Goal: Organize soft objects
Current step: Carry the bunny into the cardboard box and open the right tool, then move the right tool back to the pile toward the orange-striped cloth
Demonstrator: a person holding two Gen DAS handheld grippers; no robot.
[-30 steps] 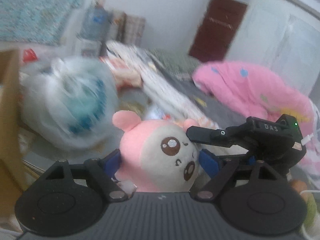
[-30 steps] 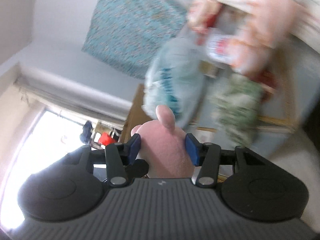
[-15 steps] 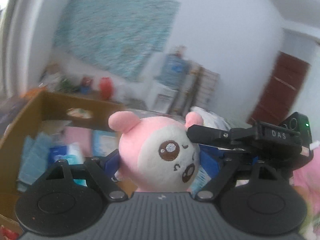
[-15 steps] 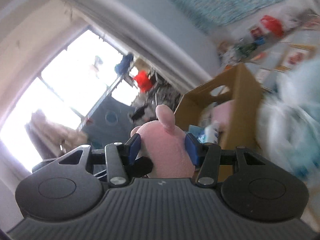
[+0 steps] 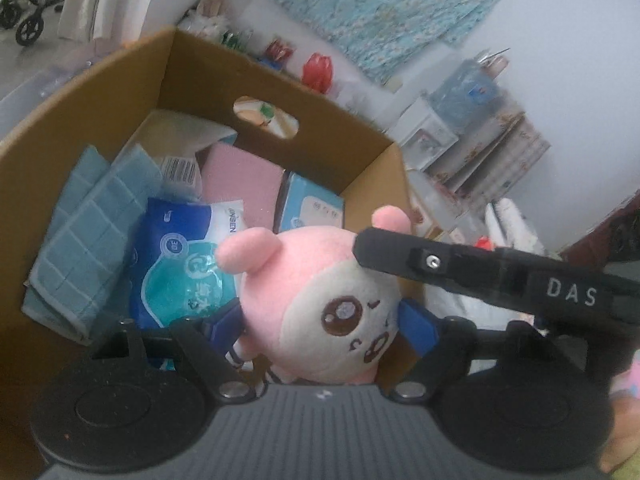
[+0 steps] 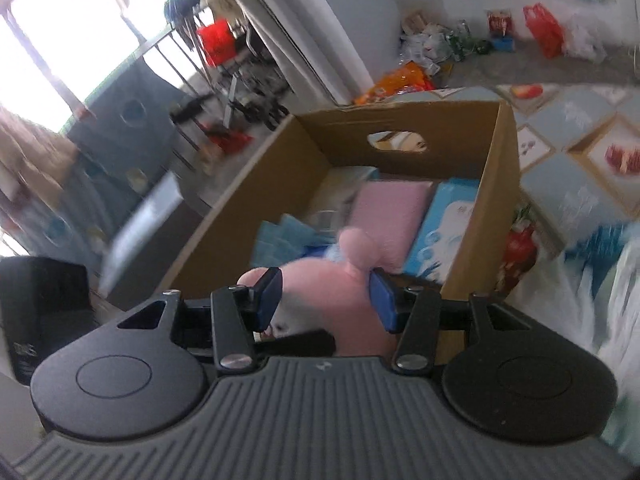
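pink plush toy (image 5: 320, 312) | white face, upright | over cardboard box (image 5: 100, 76)

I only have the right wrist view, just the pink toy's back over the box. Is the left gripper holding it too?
Observer: Yes, the left gripper has a pad on each side of the plush toy.
Operator: Which way does its face point?
Observer: Toward the left wrist camera, away from the right gripper.
Operator: What is in the box right behind the toy?
Observer: A blue wipes pack lies in the cardboard box there.
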